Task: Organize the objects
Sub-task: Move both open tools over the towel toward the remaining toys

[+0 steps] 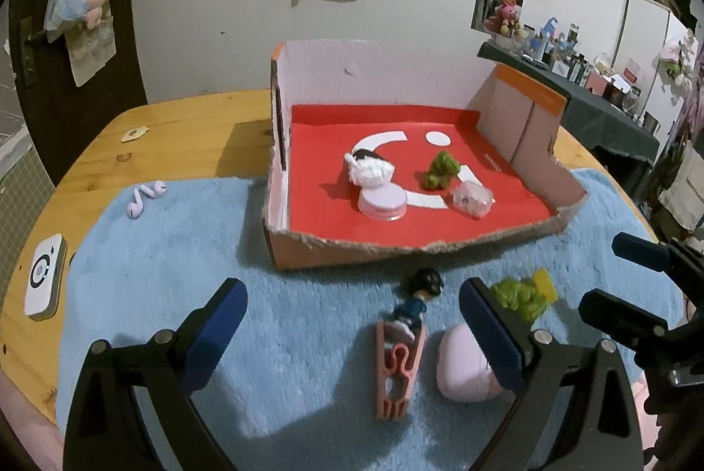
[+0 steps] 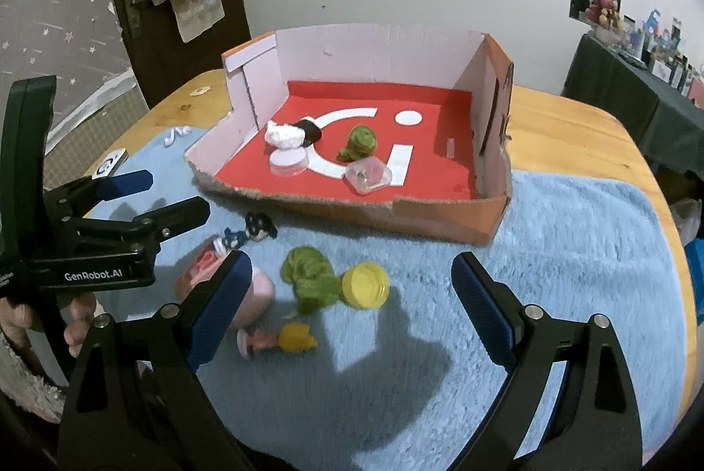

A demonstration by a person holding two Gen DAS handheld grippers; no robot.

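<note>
On the blue towel lie a black-haired figurine, a pink clip, a pink case, a green fuzzy toy, a yellow cap and a small yellow-haired figurine. My left gripper hangs open above the clip and the black-haired figurine, touching nothing. My right gripper is open too, with the green toy and yellow cap in the wide gap below it. The cardboard box with a red floor stands just beyond them.
Inside the box are a white fluffy toy, a green toy, a white round lid and a clear plastic case. Lilac earbuds and a white device lie at the left of the wooden table.
</note>
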